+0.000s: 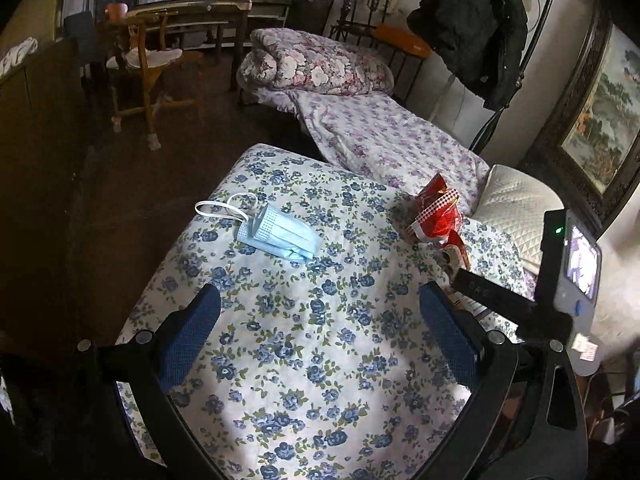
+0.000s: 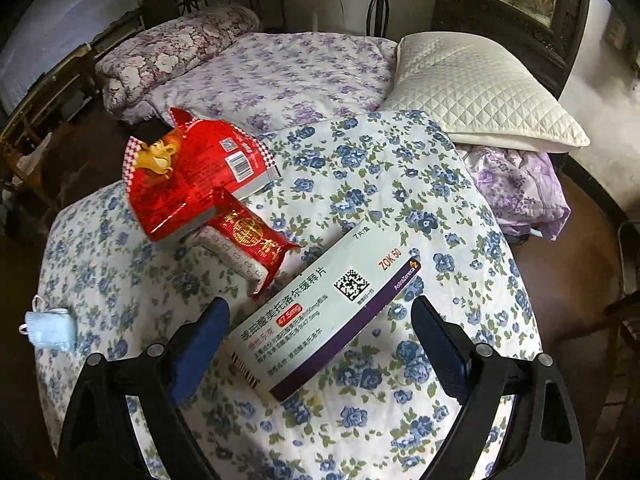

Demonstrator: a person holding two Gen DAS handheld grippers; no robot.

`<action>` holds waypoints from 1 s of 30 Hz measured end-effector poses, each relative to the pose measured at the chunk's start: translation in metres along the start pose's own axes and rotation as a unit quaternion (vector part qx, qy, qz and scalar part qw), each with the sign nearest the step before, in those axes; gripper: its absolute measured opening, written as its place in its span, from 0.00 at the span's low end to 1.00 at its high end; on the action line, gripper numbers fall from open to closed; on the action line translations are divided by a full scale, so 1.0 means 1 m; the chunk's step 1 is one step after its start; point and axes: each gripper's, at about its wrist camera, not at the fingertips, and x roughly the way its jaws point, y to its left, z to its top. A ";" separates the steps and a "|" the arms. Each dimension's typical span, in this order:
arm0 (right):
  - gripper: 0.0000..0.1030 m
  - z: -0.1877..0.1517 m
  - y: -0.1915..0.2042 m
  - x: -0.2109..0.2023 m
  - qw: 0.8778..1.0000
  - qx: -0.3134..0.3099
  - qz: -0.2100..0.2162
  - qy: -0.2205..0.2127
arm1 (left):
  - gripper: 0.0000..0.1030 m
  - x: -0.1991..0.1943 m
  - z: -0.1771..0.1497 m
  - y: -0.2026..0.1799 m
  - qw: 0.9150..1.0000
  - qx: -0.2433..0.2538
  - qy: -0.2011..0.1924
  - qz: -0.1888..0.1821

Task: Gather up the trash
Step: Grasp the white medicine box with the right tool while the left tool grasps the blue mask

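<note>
A crumpled blue face mask (image 1: 276,231) lies on the blue-flowered quilt (image 1: 304,360), ahead and left of my open, empty left gripper (image 1: 320,320). The mask also shows at the far left in the right wrist view (image 2: 50,328). A red snack wrapper (image 2: 192,176) and a smaller red packet (image 2: 252,240) lie on the quilt (image 2: 400,200). A white and purple medicine box (image 2: 320,316) lies flat between the open jaws of my right gripper (image 2: 320,320), which is not closed on it. The red wrapper also shows in the left wrist view (image 1: 436,216).
A white quilted pillow (image 2: 476,92) lies at the back right. A purple-flowered sheet (image 2: 280,72) and a rolled floral duvet (image 1: 316,60) lie beyond. A wooden chair (image 1: 140,64) and desk (image 1: 192,16) stand on the dark floor to the left. A dark coat (image 1: 476,24) hangs right.
</note>
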 end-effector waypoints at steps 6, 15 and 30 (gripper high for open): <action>0.38 0.003 -0.002 0.012 1.000 -0.013 0.014 0.002 | 0.93 0.007 0.000 0.000 1.000 -0.004 0.013 -0.014; 0.21 -0.059 -0.032 -0.060 0.988 -0.003 0.154 0.001 | 0.93 0.019 0.020 0.027 0.999 0.003 -0.010 0.051; 0.22 -0.095 -0.029 -0.067 0.976 -0.038 0.213 0.005 | 0.93 0.115 0.046 0.034 0.997 -0.002 0.054 0.052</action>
